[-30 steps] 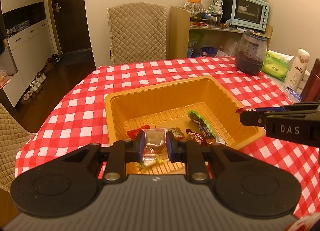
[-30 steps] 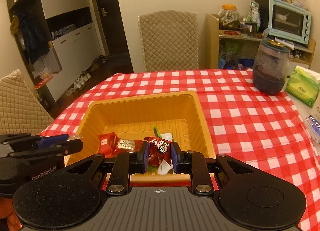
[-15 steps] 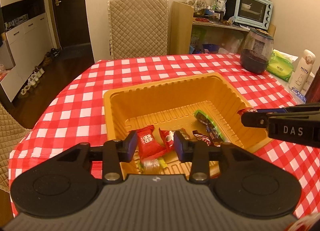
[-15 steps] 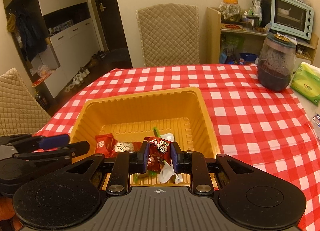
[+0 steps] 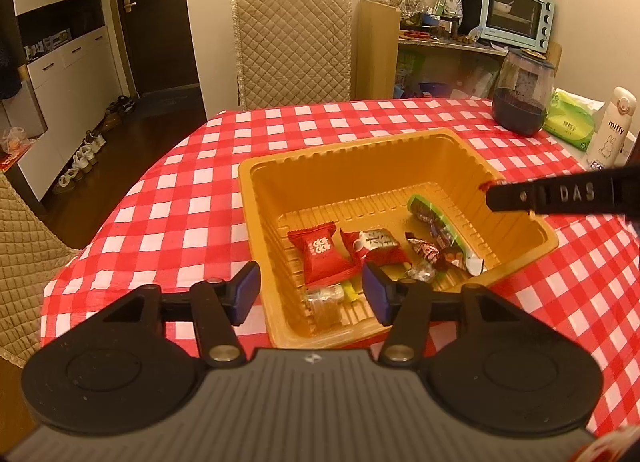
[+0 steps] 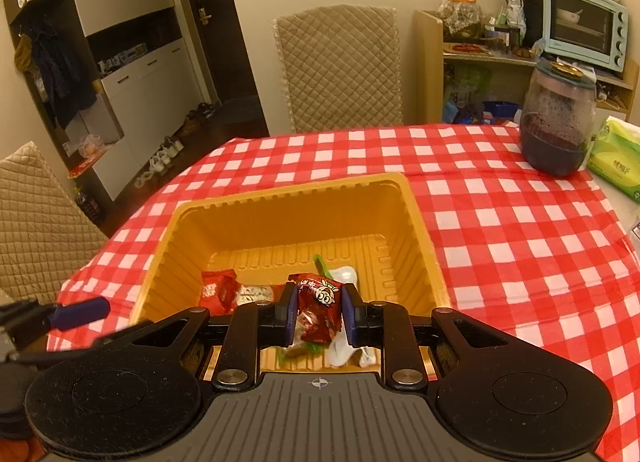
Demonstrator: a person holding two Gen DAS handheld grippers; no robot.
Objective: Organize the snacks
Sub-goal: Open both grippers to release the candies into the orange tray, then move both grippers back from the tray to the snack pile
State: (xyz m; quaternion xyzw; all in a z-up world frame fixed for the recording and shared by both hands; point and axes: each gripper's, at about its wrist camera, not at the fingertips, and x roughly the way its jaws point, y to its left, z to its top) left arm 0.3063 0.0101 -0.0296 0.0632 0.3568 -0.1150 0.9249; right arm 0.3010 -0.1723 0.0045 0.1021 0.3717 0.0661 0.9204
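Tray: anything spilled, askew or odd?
Nothing stands out. The tray sits flat on the checked cloth, with the snacks loose inside it and none visible on the cloth. The left gripper, its jaws just opened, is empty above the clear packet; the right gripper holds a red packet.

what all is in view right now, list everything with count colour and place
tray: one, orange, on the checked table, near edge
wrapped snacks: several, mostly red, one green-edged, lying in the tray
clear-wrapped snack: one, in the tray's near corner
held snack: one, dark red, over the tray's near edge
tablecloth: one, red and white check
jar: one, clear with dark contents, far right of the table
tissue pack: one, green, beside the jar
bottle: one, white, right edge
chairs: two, beige quilted, behind and left
toaster oven: one, pale blue, on the shelf
left claw: open, has just been opening, nothing gripped
right claw: shut on the held snack
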